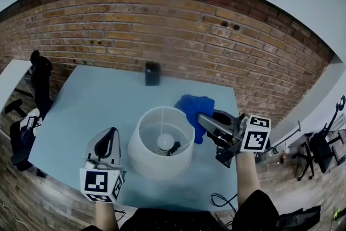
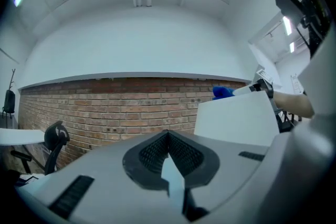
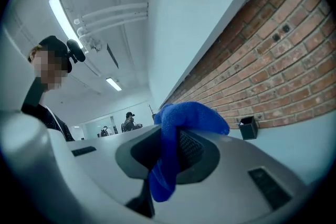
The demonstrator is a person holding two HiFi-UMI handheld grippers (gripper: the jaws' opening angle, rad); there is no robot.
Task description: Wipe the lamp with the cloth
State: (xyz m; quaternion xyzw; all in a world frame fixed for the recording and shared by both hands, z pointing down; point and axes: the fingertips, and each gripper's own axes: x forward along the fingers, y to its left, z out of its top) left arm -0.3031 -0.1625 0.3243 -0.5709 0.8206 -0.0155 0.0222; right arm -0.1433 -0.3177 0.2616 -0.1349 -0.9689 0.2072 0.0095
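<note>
1. Blue cloth (image 3: 181, 128): soft napped weave, bunched into a thick fold, with a loose tail hanging below the jaws. In the head view the cloth (image 1: 193, 107) sits at the far right side of the lamp, just beside its rim. Whether they touch cannot be made out.
2. Lamp (image 1: 161, 162): white drum shade with a smooth matte wall and an open top, standing upright near the front of the table. A round white bulb (image 1: 165, 142) shows inside.
3. Table (image 1: 97, 105): pale blue, flat and smooth. Brick wall (image 1: 162, 24) behind it: red-brown, rough courses with darker joints. A small rectangular black box (image 1: 152, 73) stands at the table's far edge, close to the wall.
4. Right gripper (image 3: 170, 147): grey moulded shell with black ribbed pads (image 3: 191, 147). Its jaws are clamped on the cloth, and fabric fills the gap between the pads. In the head view the right gripper (image 1: 204, 120) reaches in from the right of the lamp.
5. Left gripper (image 2: 168, 136): same build. Its jaws are brought together at the tips, with nothing between them. In the head view the left gripper (image 1: 111, 137) is held left of the lamp, near it with a gap showing. In the left gripper view the lamp's white wall (image 2: 236, 120) shows at the right.
</note>
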